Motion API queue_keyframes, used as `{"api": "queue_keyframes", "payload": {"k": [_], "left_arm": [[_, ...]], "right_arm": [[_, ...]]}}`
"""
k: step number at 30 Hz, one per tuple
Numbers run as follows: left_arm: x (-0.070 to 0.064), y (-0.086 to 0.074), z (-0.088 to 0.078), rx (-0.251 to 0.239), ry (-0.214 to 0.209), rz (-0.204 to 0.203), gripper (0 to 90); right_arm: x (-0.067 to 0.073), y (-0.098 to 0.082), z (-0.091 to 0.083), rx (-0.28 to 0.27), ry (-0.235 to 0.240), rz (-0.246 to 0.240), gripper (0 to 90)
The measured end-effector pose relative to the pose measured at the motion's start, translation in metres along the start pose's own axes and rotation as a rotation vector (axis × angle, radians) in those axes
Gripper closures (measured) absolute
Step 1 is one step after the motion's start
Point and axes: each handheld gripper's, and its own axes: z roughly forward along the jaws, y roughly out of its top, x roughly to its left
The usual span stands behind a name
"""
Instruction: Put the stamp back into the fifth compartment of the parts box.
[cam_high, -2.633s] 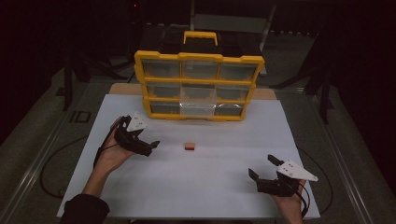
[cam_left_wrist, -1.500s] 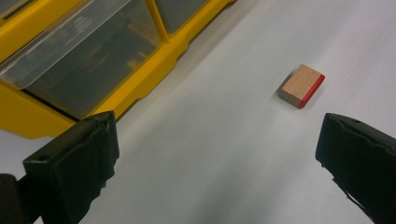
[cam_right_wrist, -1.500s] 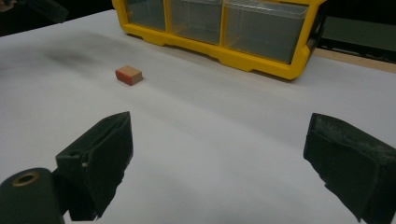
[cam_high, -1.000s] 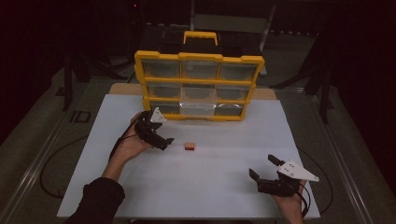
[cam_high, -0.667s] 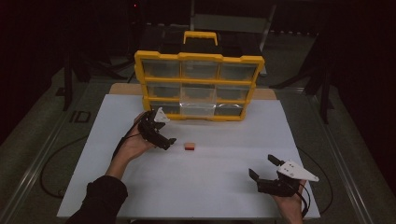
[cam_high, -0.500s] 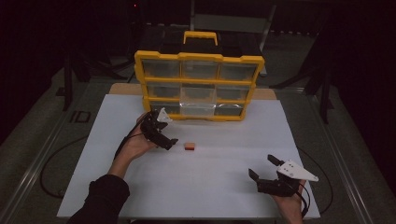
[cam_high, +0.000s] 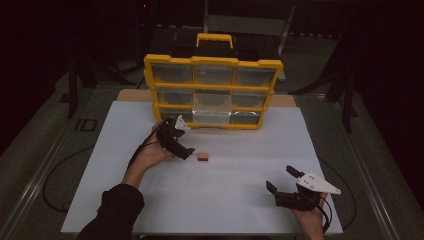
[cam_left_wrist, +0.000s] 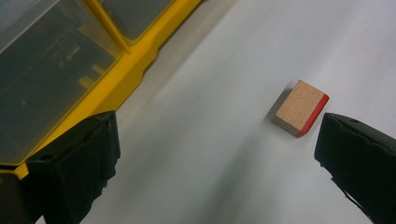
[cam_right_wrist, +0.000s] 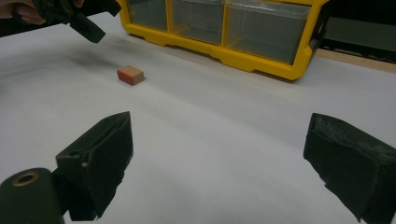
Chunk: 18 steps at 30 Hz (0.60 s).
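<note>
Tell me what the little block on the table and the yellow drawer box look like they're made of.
The block looks like wood or fibreboard: matte, tan, finely speckled faces, with one end coated red, perhaps paint. The drawer box looks like moulded plastic: a smooth, glossy yellow frame and clear, see-through drawer fronts that are probably plastic too.

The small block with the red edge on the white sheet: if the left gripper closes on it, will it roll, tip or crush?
The block looks like stiff fibreboard with flat faces, so it probably won't crush or roll. It lies low and flat, so tipping seems unlikely. Being small, it is likely light and may skid across the smooth sheet if nudged.
</note>
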Motion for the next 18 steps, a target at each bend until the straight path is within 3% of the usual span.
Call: {"api": "queue_keyframes", "payload": {"k": [7, 18], "left_arm": [[-0.002, 0.003, 0.005, 0.019, -0.019, 0.004, 1.1], [-0.014, 0.009, 0.019, 0.047, -0.093, 0.023, 5.8]], "right_arm": [[0.0, 0.0, 0.0, 0.0, 0.0, 0.002, 8.3], [0.0, 0.0, 0.0, 0.0, 0.002, 0.004, 8.3]]}}
